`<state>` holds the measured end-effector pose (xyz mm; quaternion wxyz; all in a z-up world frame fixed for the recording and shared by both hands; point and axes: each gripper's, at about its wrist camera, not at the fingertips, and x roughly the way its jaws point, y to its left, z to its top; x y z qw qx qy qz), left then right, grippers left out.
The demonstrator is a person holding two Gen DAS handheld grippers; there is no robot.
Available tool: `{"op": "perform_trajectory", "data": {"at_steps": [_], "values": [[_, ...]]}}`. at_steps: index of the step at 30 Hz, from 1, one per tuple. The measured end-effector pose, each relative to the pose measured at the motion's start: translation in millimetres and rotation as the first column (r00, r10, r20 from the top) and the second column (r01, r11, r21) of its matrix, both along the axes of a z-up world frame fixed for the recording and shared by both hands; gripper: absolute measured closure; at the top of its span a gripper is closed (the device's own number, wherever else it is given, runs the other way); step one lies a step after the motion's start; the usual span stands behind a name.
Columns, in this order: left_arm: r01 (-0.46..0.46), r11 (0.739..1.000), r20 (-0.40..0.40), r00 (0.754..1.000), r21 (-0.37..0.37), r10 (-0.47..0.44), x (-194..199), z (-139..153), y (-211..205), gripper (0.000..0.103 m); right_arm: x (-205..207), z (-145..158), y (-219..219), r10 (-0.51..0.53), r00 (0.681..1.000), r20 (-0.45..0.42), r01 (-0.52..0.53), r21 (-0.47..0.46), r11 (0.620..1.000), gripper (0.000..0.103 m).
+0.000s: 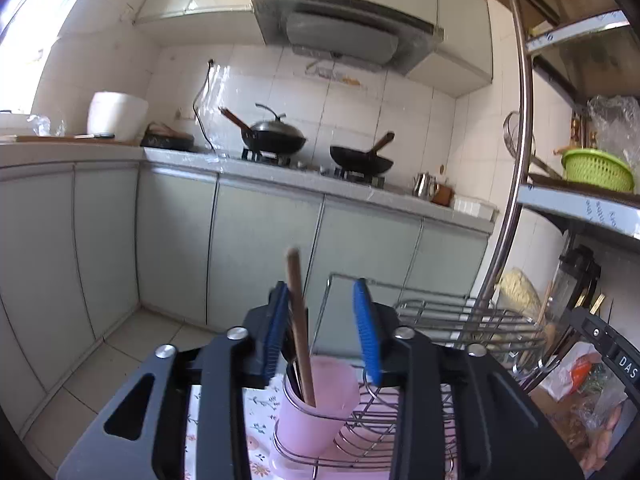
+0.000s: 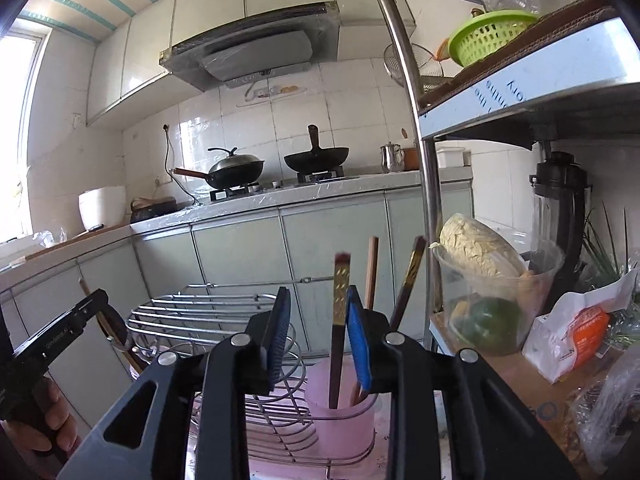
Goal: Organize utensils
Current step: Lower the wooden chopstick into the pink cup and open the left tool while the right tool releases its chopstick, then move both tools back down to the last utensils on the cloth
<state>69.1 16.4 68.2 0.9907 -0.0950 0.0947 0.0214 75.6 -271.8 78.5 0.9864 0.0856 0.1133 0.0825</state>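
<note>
A pink cup [image 1: 318,400] stands in a wire dish rack [image 1: 460,320] on a floral cloth. In the left wrist view a brown wooden chopstick [image 1: 298,320] stands in the cup, close to the left pad. My left gripper [image 1: 322,332] is open above the cup. In the right wrist view the pink cup [image 2: 340,420] holds a dark chopstick with a gold top [image 2: 340,320], a brown wooden chopstick [image 2: 371,272] and another dark chopstick [image 2: 408,284]. My right gripper [image 2: 318,332] is open above the cup, the gold-topped chopstick beside its right pad.
A metal shelf post [image 2: 424,200] stands right of the rack. The shelf holds a plastic tub of vegetables [image 2: 492,300], a blender [image 2: 560,208] and bags. A green basket [image 2: 488,36] sits on the upper shelf. Woks [image 2: 236,172] sit on the far counter.
</note>
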Motion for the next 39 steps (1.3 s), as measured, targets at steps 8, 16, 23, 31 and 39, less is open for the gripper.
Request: {"op": "perform_trajectory", "data": {"at_steps": [8,16,23,31,39], "values": [[0.026,1.000,-0.016,1.000,0.005,-0.026,-18,4,-5,0.062,-32,13,-14,0.019,1.000,0.010,-0.019,0.031,0.999,0.064],[0.067,0.996,-0.045,0.997,0.062,-0.065,-45,-4,-16,0.062,-59,3,-25,0.053,0.997,-0.062,-0.049,0.057,0.997,0.064],[0.159,0.986,-0.175,0.973,0.051,-0.148,-53,-25,-27,0.062,-62,-37,-29,0.104,0.963,-0.247,-0.082,0.098,0.992,0.064],[0.358,0.933,-0.479,0.813,-0.036,-0.330,-45,-80,-60,0.062,-55,-103,-32,0.188,0.839,-0.511,-0.107,0.184,0.977,0.066],[0.370,0.875,-0.744,0.477,-0.313,-0.468,-11,-154,-84,0.082,-54,-133,-35,0.237,0.763,-0.602,-0.117,0.231,0.966,0.068]]}}
